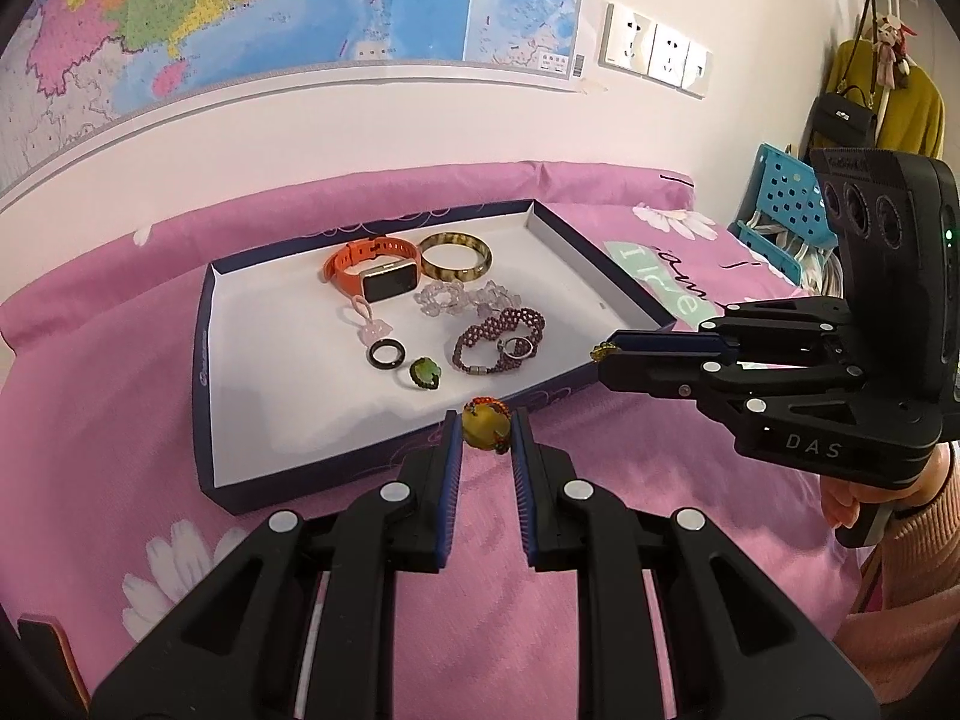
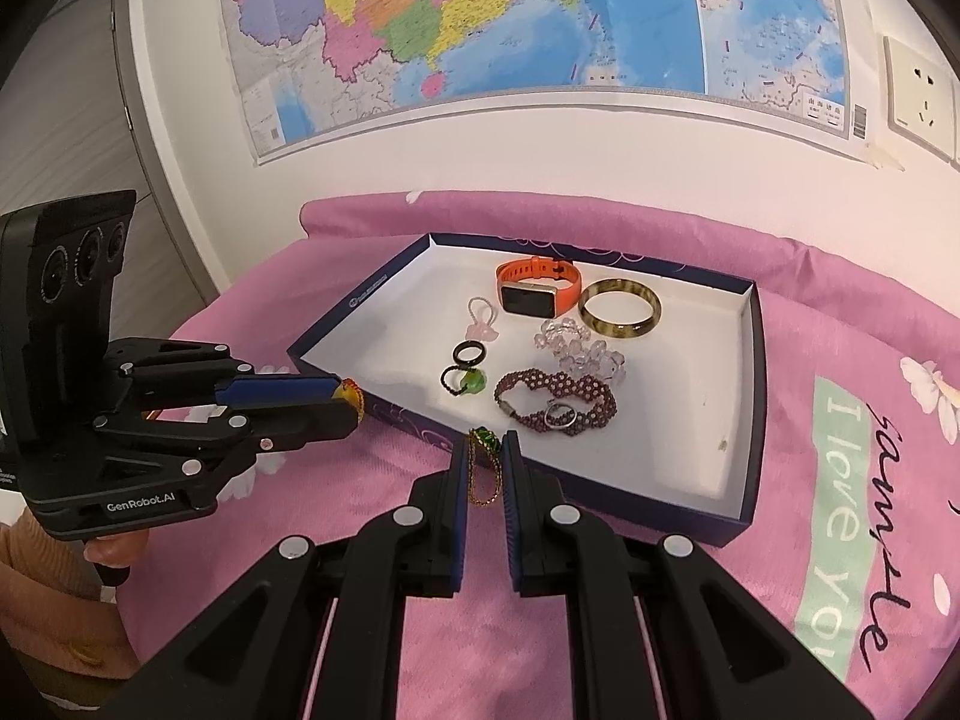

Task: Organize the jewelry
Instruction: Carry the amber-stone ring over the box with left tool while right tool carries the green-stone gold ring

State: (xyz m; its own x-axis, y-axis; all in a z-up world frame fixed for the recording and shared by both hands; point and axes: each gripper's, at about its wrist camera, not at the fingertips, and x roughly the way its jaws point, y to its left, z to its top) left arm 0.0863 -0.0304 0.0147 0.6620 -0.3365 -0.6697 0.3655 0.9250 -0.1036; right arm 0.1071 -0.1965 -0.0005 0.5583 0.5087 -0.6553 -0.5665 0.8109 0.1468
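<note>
A shallow dark-blue box (image 1: 204,360) with a white floor lies on the pink bedspread; it also shows in the right wrist view (image 2: 757,396). In it lie an orange watch (image 1: 372,270), a brown bangle (image 1: 455,255), a clear bead bracelet (image 1: 462,299), a purple beaded bracelet (image 1: 501,339), a black ring (image 1: 384,354) and a green ring (image 1: 426,373). My left gripper (image 1: 487,429) is shut on a yellow pendant (image 1: 483,425) just before the box's near wall. My right gripper (image 2: 485,450) is shut on a green pendant with a gold chain (image 2: 483,471) beside the box's near edge.
A wall with a map (image 1: 300,6) and sockets (image 1: 657,51) stands behind the bed. A blue perforated basket (image 1: 780,210) and a coat rack with a black bag (image 1: 846,114) are at the right. The person's hand (image 1: 864,498) holds the right gripper.
</note>
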